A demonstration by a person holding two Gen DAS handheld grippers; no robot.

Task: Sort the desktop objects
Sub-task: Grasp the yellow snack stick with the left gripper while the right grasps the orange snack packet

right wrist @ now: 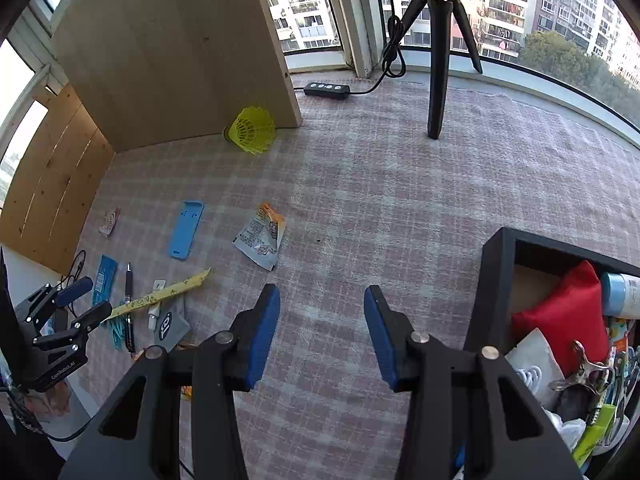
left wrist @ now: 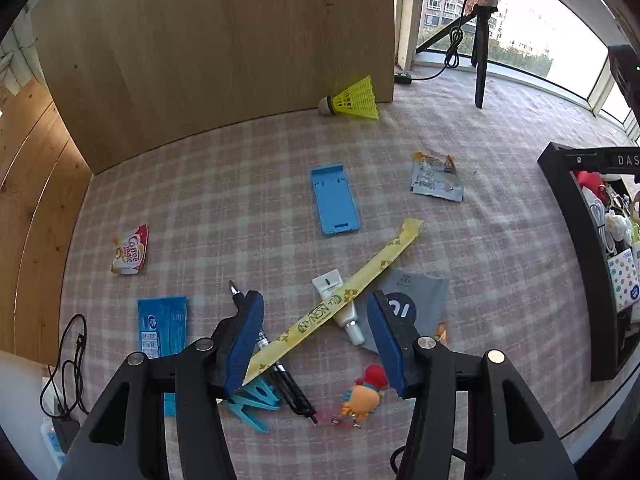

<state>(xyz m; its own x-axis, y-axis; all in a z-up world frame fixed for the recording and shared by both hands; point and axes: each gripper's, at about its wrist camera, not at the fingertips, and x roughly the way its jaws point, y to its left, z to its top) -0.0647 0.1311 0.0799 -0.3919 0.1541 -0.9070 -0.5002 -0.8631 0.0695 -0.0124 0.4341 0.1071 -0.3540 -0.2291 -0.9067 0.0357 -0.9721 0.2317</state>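
Hovering with jaws parted and empty, the left gripper hangs over the yellow strip, likely choosing it; the right gripper, likewise empty, waits beside the black bin, well right of the strip.

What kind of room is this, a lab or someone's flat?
Probably a high-rise flat, at a window-side table: apartment blocks fill the windows, a checked tablecloth covers the table, and household bits like a yellow shuttlecock lie about.
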